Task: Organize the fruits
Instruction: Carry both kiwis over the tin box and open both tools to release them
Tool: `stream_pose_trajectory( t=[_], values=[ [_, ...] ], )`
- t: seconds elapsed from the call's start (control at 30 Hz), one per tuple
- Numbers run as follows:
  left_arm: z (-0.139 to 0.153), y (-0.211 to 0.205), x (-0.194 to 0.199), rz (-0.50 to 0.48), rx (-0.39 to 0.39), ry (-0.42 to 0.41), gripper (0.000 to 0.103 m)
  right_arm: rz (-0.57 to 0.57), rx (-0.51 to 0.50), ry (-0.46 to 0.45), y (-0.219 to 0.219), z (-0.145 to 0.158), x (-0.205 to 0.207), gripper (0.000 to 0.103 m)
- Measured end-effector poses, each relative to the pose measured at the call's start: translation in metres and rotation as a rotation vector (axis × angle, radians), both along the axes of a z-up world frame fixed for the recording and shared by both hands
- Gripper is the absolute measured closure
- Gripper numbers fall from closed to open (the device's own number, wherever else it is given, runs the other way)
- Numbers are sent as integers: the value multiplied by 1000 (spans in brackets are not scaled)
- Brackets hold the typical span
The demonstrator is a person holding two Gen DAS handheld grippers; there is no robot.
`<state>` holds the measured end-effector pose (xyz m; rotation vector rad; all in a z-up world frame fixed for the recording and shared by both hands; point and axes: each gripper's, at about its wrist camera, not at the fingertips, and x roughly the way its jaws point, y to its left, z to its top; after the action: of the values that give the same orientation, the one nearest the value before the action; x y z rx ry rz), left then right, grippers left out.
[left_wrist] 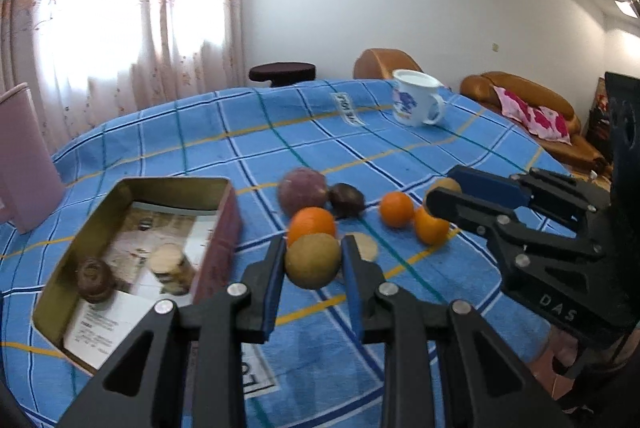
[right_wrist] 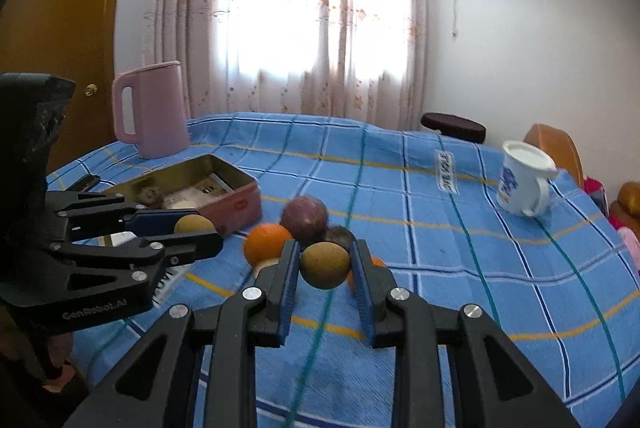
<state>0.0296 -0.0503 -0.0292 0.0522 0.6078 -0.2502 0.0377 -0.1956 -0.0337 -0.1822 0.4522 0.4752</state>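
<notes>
A: Nearest the left wrist camera, we are clamping one brownish-green fruit [left_wrist: 312, 260] in the left gripper [left_wrist: 313, 260], jaws narrowed onto its sides, clear of the blue checked cloth [left_wrist: 420, 348].

B: Confirmed. We are gripping a second brownish-green fruit [right_wrist: 325, 265] in the right gripper [right_wrist: 325, 266] the same way, also off the cloth.

A: Beyond the fingers, we are seeing loose fruit lying on the cloth: three oranges [left_wrist: 397, 209], one large purple fruit [left_wrist: 302, 190] and a dark one [left_wrist: 347, 201] touching it.

B: To the left of that pile, we are noting an open tin box [left_wrist: 124, 195] holding two fruits on printed paper.

A: Farther out, we are logging a white mug [left_wrist: 416, 97] at the far side and a pink kettle [right_wrist: 154, 107] behind the box.
</notes>
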Motion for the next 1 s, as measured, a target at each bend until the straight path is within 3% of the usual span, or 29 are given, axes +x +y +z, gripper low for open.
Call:
stream_pose_trajectory(
  t=[1.0],
  values=[
    [2,107,5,245,-4,-31,74,217,-41,-54,116,26,19,75]
  ],
)
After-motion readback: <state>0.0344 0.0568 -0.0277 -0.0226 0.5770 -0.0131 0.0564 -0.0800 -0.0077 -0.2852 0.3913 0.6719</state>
